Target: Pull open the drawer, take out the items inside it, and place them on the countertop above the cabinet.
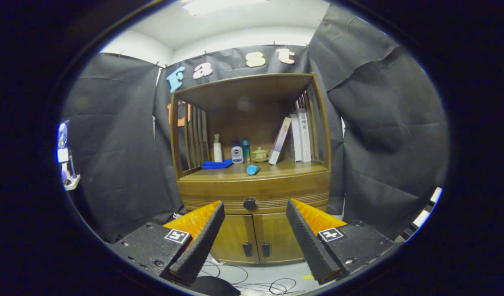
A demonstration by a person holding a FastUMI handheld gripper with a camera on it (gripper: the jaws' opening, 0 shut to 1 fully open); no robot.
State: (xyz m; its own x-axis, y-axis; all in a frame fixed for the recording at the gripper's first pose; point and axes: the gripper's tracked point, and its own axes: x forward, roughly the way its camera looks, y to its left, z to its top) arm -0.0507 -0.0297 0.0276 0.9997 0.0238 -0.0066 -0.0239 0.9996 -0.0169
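Warm brown wood made up the cabinet [252, 193], which stood against the booth's black cloth wall, well beyond the gripper [255, 224], whose two fingers were spread wide apart and held nothing. Reading the countertop [284, 168] from left to right, a white spray bottle [217, 150] stood at the back with a folded blue cloth [217, 164] lying in front of it, then a small white and blue bottle [236, 153], a slim teal bottle [245, 149], a little lidded ceramic pot [259, 154], one leaning book [279, 140] and several upright books [301, 135] against the right slats. A small blue cone-shaped item [253, 169] lay on its side near the countertop's front edge, its long axis running left to right, wide end left, narrow end right. Below that edge the drawer [219, 193] sat shut, its front flush with the cabinet and its long axis running side to side. Its dark round knob [249, 203] sat at the middle of the front, pointing straight out toward the gripper, dead ahead and framed in the gap between the two fingertips. Two lower doors [256, 242] with small dark handles were closed beneath. A shut drawer with things on the countertop fitted either a drawer yet to be emptied or one emptied and pushed back; what it held could not be seen.
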